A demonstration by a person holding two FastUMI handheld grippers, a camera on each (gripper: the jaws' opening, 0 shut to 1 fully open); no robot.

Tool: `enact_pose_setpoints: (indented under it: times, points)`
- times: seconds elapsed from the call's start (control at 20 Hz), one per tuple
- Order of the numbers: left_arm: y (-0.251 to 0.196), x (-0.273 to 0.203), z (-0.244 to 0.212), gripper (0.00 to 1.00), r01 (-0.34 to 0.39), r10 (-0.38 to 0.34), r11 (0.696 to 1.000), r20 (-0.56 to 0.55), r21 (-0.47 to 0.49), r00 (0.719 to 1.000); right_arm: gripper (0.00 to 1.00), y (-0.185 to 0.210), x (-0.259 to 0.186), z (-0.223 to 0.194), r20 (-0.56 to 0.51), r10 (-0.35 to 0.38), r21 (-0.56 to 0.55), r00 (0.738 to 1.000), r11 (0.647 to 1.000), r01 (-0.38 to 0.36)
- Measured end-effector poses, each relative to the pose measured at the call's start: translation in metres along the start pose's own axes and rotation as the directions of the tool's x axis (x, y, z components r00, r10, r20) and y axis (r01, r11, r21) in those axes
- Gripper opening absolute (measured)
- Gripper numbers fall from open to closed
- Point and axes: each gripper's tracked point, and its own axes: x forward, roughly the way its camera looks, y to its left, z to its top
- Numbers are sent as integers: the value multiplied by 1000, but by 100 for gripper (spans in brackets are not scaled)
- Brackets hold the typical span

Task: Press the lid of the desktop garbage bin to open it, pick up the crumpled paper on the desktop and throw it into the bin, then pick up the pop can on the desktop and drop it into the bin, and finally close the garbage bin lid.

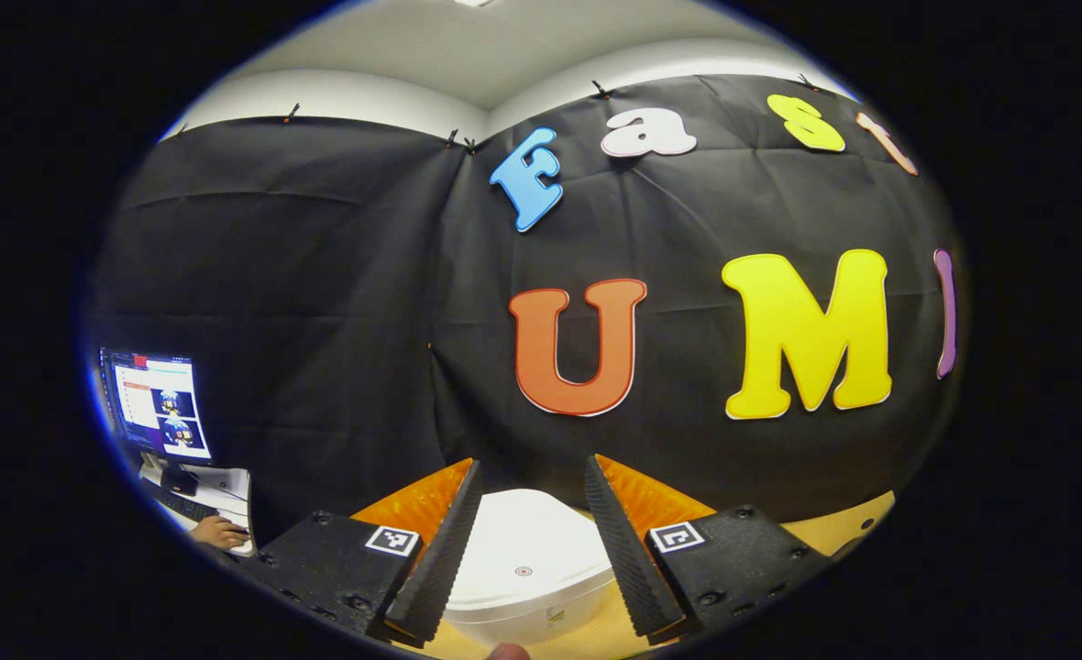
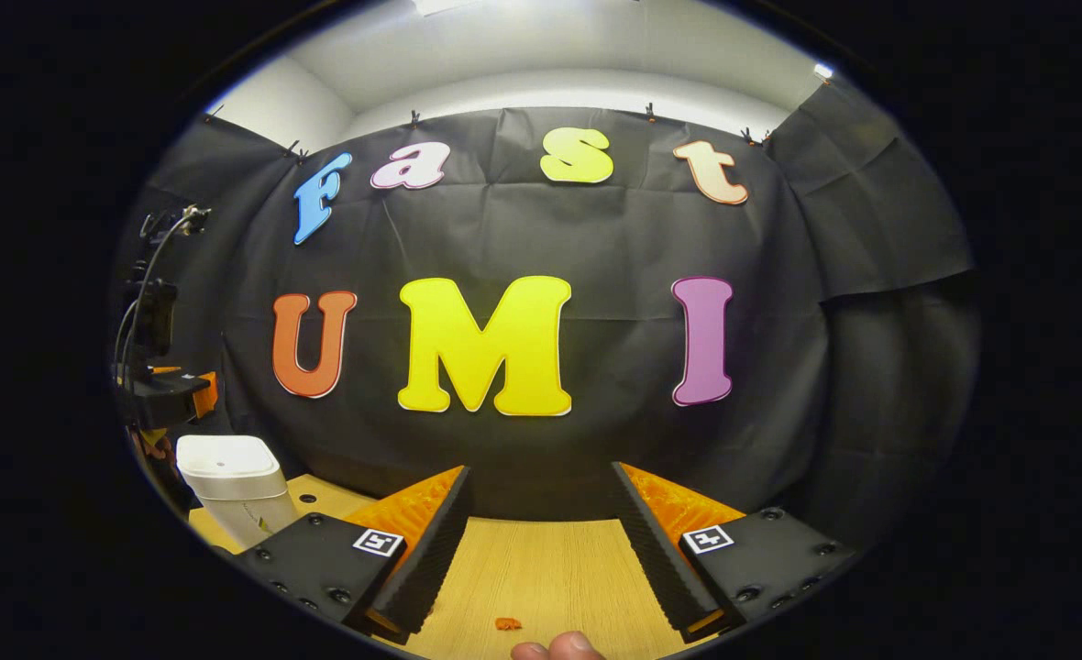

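Tongs, left (image 1: 532, 481), spread wide above lidded bin (image 1: 527, 568).

Wood-grain surface (image 2: 541, 568) carries white garbage bin (image 2: 229, 486), lid closed. Small orange scrap (image 2: 507, 624) lies on surface, well right of bin.

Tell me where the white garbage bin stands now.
In the left gripper view, the garbage bin sits between the open left tongs, lid shut. In the right gripper view it stands on the table, far left.
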Motion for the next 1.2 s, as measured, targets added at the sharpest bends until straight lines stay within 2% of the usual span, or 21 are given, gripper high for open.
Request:
enact_pose_setpoints:
  times: [0.15, 0.2, 0.35, 0.5, 0.7, 1.0, 1.05, 1.2]
  points:
    - [9, 7, -15, 66, -58, 57, 998, -45, -28, 997, 94, -2, 0, 0, 1, 12, -11, 1000, 1000, -12]
    - [11, 8, -24, 59, -67, 65, 997, -66, -32, 996, 94, -2, 0, 0, 0, 15, -14, 1000, 1000, -15]
    - [11, 12, -46, 46, -105, 101, 994, -128, -31, 987, 94, -3, 0, -2, -6, 20, -24, 1000, 1000, -21]
    - [12, 21, -67, 31, -135, 127, 990, -187, -29, 974, 94, -4, -1, -2, -9, 20, -31, 1000, 999, -20]
    - [15, 26, -95, 17, -159, 145, 987, -263, -29, 954, 94, -5, -5, -5, -14, 15, -40, 1000, 999, -16]
    - [6, 28, -118, 5, -142, 125, 990, -323, -27, 938, 94, -1, -8, -11, -32, 7, -40, 999, 999, -9]
    - [3, 26, -127, 5, -135, 112, 990, -352, -40, 929, 94, 1, -8, -11, -32, 8, -42, 999, 999, -9]
    - [4, 25, -128, 5, -137, 116, 990, -338, -37, 934, 94, 3, -10, -13, -33, 8, -40, 999, 999, -10]
